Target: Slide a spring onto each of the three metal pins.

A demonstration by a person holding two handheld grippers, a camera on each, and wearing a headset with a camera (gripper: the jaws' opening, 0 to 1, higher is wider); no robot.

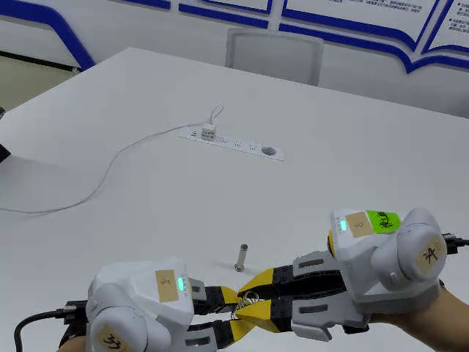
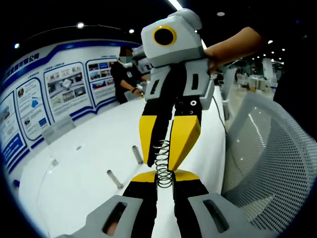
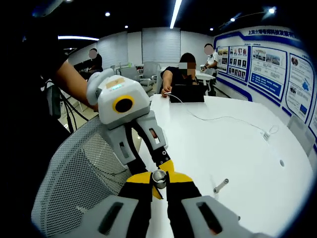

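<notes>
Both grippers pinch one spring (image 2: 163,166), tip to tip, above the table (image 1: 330,147).
Your left gripper (image 2: 164,178) sees it lengthwise along the jaws, with two pins (image 2: 136,154) beyond. Your right gripper (image 3: 159,181) sees it end-on.

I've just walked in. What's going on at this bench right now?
A person is working with a gripper in each hand. The left gripper and right gripper meet tip to tip, both sets of fingers closed on one spring. A metal pin stands bare on the white table just beyond; no spring is on it yet.
</notes>
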